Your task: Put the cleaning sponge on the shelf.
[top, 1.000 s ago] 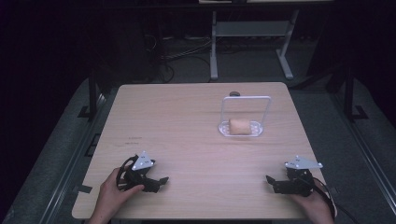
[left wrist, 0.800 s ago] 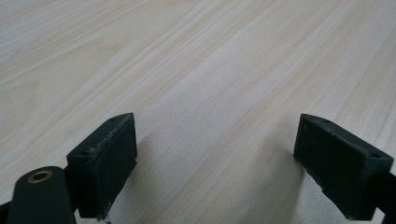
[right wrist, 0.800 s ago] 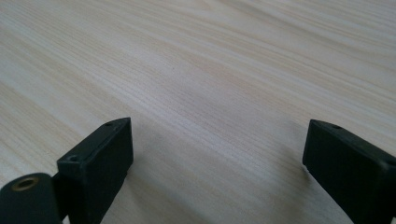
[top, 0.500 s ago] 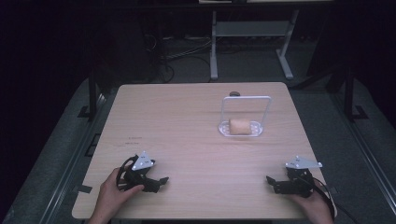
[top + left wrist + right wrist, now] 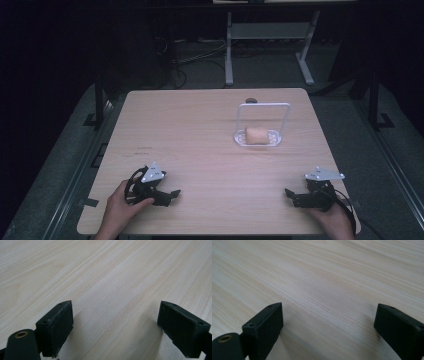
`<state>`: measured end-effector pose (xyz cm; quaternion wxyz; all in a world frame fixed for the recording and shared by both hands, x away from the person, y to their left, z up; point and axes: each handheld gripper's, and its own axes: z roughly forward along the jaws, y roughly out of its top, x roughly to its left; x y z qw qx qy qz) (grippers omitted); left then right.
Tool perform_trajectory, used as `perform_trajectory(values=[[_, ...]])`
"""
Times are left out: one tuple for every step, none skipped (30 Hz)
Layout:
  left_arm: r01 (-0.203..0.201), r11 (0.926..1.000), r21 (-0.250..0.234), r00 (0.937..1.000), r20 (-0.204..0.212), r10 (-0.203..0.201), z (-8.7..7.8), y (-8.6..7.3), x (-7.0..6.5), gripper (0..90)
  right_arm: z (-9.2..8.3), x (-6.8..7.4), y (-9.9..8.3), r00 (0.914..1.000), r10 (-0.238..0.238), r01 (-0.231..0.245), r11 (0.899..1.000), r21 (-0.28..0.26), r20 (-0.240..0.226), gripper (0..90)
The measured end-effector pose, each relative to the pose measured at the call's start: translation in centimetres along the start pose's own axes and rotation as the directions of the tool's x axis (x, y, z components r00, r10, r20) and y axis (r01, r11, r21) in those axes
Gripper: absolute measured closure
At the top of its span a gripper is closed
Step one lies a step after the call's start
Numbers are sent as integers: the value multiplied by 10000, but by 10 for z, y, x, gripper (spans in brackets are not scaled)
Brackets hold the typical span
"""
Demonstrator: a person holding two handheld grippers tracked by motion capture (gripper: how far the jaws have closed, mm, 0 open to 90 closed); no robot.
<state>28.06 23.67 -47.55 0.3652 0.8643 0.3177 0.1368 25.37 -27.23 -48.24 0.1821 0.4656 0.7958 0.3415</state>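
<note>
Nothing moved; high view's bread roll (image 5: 256, 135).

Bread roll (image 5: 256, 135) in wire basket (image 5: 263, 106)

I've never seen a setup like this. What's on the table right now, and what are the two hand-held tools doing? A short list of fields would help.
surface: light wooden table
item on table: tan roll-shaped object lying on a small white tray with an upright white handle
item position: far right part of the table
left gripper: held low at the near left edge, open, nothing between its jaws
right gripper: held low at the near right edge, open, nothing between its jaws
contact with item: none
</note>
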Motion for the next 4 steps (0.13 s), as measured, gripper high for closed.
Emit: perform_trajectory(values=[[-1, 10000, 2, 10000, 3, 1, 0, 0, 0, 127, 0, 0, 0, 10000, 2, -2, 10000, 1, -2, 84], [1, 10000, -1, 10000, 1, -1, 0, 0, 0, 127, 0, 0, 0, 10000, 2, -2, 10000, 1, -2, 84], [0, 10000, 1, 10000, 4, 0, 0, 0, 0, 127, 0, 0, 0, 10000, 1, -1, 10000, 2, -2, 84], [1, 10000, 1, 10000, 1, -1, 0, 0, 0, 127, 0, 0, 0, 10000, 2, -2, 10000, 3, -7, 84]])
